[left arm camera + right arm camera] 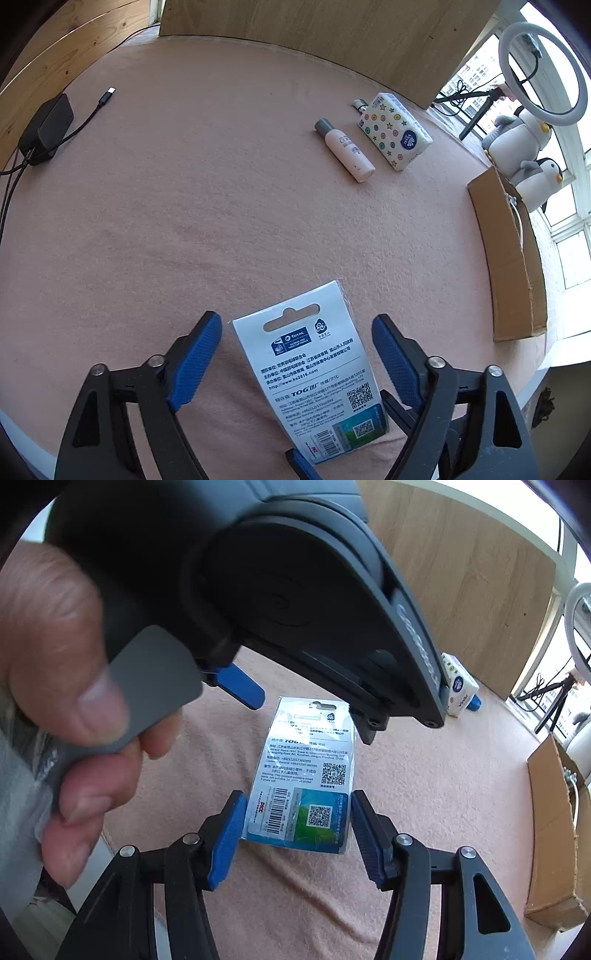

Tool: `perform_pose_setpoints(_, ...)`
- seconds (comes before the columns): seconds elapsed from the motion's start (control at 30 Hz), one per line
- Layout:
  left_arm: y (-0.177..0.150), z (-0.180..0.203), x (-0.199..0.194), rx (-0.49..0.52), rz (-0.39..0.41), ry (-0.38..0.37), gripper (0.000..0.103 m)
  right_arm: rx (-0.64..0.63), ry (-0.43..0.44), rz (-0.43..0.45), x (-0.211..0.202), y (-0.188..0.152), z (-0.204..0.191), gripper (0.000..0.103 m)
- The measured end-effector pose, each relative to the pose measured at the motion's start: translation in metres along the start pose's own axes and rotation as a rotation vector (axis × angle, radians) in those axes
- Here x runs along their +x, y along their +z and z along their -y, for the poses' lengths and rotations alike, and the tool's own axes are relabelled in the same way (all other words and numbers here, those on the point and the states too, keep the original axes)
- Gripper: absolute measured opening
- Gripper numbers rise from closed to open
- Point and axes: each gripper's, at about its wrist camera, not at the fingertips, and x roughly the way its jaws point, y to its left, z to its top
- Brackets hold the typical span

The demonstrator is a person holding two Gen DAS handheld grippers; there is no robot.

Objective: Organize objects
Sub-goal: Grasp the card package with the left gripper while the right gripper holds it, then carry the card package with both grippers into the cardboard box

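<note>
We see the carded packet (314, 373) lying flat, printed back up, on the pink cloth of the bench (207, 206), near its front edge. Our left hand-held gripper (297, 354) straddles the packet's upper part with its blue pads apart and clear of the card's edges. Our right hand-held gripper (295, 834) brackets the lower end; its left pad (227, 840) meets the card's edge, the right one stands just off, so nothing is clamped. A hand (62, 686) holds the left tool's trigger. Farther back lie a small white bottle (345, 149) and a tissue pack (395, 131), side by side, with a cardboard box (508, 258) at the right edge.
</note>
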Motion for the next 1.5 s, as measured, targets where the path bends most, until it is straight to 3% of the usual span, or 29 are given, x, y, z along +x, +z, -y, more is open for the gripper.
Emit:
perform_pose_setpoints(0.2,-0.003,0.004,-0.002,0.029,0.018,-0.016,0.070,-0.021,-0.038,0.017,0.000,-0.002,-0.006,0.052)
perform_pose_setpoints(0.37,-0.003,0.010,-0.012,0.069,0.046,0.022,0.070,0.018,-0.024,0.032,0.000,0.001,-0.006,0.052)
perform_pose_setpoints(0.87,0.013,0.032,-0.046,0.119,0.121,0.036,0.070,0.053,-0.018,0.072,-0.009,0.036,-0.002,0.053)
perform_pose_setpoints(1.2,0.023,0.050,-0.051,0.149,0.136,0.042,0.070,0.060,-0.030,0.096,-0.042,0.023,0.021,0.053)
perform_pose_setpoints(1.5,0.034,0.095,-0.051,0.223,0.139,0.038,0.070,0.099,-0.061,0.118,-0.061,0.017,0.039,0.053)
